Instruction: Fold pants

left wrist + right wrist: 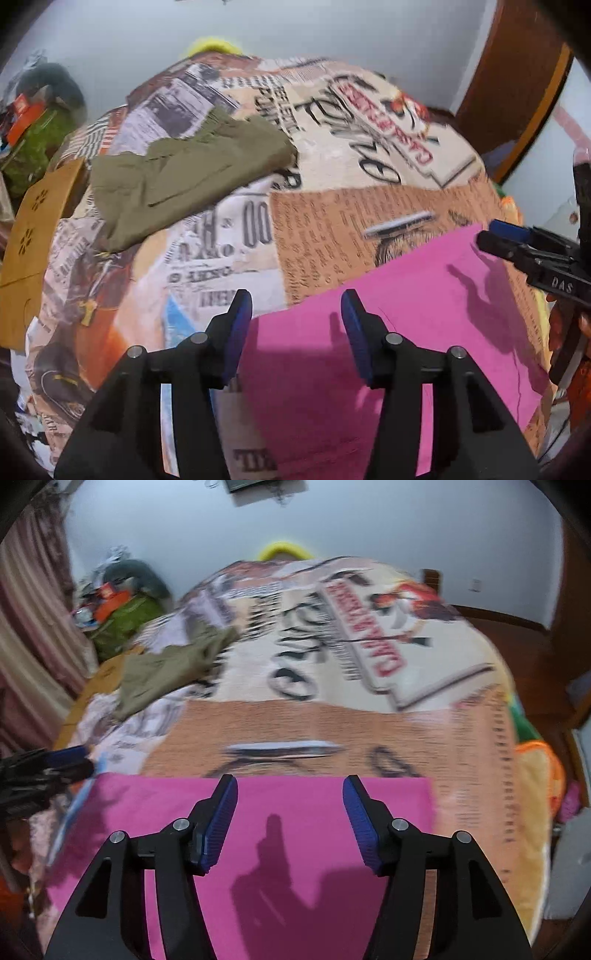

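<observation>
Lying flat on a newsprint-patterned blanket [332, 229], the pink pants [388, 350] spread under both tongs. The left tongs [296, 317] gape with nothing between the blue pads, and so do the right tongs [290, 805], whose body reads "DAS" in the left view. Beyond them, to the left, lies an olive garment [184, 177]. The blanket's red lettering is blurred past reading.

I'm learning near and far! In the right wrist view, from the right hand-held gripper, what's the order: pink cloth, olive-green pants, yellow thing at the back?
1. Flat pink cloth, directly under the right hand-held gripper.
2. Crumpled olive-green pants, upper left on the bed.
3. Yellow curved thing, past the bed's far edge.
</observation>
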A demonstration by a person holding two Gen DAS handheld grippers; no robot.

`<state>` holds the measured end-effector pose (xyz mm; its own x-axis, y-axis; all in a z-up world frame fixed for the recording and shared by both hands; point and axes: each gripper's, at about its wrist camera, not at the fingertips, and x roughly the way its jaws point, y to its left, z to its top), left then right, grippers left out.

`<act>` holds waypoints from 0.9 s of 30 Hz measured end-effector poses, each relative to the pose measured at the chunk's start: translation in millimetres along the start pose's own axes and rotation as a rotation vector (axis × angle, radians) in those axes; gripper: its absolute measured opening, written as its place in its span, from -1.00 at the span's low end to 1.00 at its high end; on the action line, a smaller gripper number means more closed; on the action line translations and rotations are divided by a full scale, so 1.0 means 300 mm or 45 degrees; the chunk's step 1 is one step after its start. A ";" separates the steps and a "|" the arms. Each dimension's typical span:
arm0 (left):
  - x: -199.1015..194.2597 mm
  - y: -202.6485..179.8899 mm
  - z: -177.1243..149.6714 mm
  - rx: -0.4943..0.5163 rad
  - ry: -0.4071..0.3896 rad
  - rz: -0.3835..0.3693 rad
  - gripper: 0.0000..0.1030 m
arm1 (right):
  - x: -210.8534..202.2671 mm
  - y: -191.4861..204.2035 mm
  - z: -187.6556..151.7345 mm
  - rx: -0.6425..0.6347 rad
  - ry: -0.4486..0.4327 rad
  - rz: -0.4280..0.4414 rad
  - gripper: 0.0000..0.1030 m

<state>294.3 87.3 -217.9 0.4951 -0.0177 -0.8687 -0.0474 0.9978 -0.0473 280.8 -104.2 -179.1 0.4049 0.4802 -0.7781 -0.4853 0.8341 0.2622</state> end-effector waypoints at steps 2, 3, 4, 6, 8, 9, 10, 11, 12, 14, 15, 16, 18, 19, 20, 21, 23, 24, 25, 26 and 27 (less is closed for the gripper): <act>0.046 -0.026 -0.012 0.027 0.063 0.009 -0.03 | 0.046 0.044 -0.009 -0.035 0.053 0.020 0.07; 0.067 -0.034 -0.023 0.047 0.099 0.008 -0.03 | 0.069 0.059 -0.016 -0.045 0.088 0.035 0.07; 0.089 -0.044 -0.037 0.072 0.132 0.014 -0.02 | 0.097 0.076 -0.024 -0.053 0.129 0.055 0.07; 0.099 -0.052 -0.066 0.106 0.130 0.045 0.01 | 0.141 0.115 -0.058 -0.075 0.201 0.091 0.07; 0.089 -0.047 -0.081 0.116 0.116 0.044 0.04 | 0.169 0.155 -0.092 -0.136 0.247 0.090 0.07; 0.081 -0.044 -0.087 0.120 0.116 0.037 0.05 | 0.175 0.175 -0.114 -0.181 0.254 0.065 0.07; 0.078 -0.043 -0.091 0.123 0.117 0.035 0.05 | 0.170 0.189 -0.127 -0.215 0.242 0.044 0.07; 0.074 -0.041 -0.096 0.126 0.118 0.036 0.06 | 0.160 0.195 -0.134 -0.232 0.232 0.033 0.07; 0.067 -0.040 -0.104 0.128 0.118 0.038 0.06 | 0.149 0.197 -0.142 -0.239 0.230 0.027 0.07; 0.057 -0.037 -0.118 0.122 0.109 0.040 0.07 | 0.125 0.191 -0.151 -0.226 0.233 0.044 0.07; 0.050 -0.037 -0.125 0.114 0.103 0.042 0.07 | 0.116 0.187 -0.158 -0.219 0.244 0.054 0.07; 0.039 -0.040 -0.137 0.110 0.095 0.049 0.07 | 0.103 0.185 -0.177 -0.220 0.253 0.054 0.07; 0.019 -0.047 -0.155 0.107 0.078 0.061 0.07 | 0.080 0.189 -0.214 -0.245 0.254 0.034 0.07; 0.005 -0.048 -0.167 0.106 0.075 0.060 0.08 | 0.069 0.191 -0.223 -0.256 0.248 0.025 0.07; -0.004 -0.050 -0.178 0.106 0.081 0.057 0.09 | 0.049 0.191 -0.240 -0.269 0.234 0.009 0.07; -0.013 -0.053 -0.191 0.108 0.086 0.058 0.10 | 0.036 0.193 -0.249 -0.273 0.230 -0.005 0.07; -0.030 -0.061 -0.220 0.126 0.085 0.069 0.12 | 0.006 0.190 -0.271 -0.279 0.224 -0.028 0.07; -0.038 -0.065 -0.231 0.136 0.081 0.082 0.14 | -0.005 0.189 -0.278 -0.279 0.223 -0.036 0.07; -0.050 -0.072 -0.247 0.152 0.074 0.103 0.15 | -0.018 0.187 -0.289 -0.277 0.223 -0.041 0.07; -0.063 -0.078 -0.262 0.161 0.067 0.118 0.15 | -0.033 0.185 -0.303 -0.272 0.223 -0.045 0.07; -0.075 -0.082 -0.275 0.162 0.058 0.129 0.15 | -0.045 0.182 -0.318 -0.263 0.226 -0.049 0.07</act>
<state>212.9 57.9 -237.9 0.4535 0.0830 -0.8874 0.0167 0.9947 0.1016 175.0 -91.2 -208.6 0.2930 0.3787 -0.8779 -0.6275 0.7690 0.1223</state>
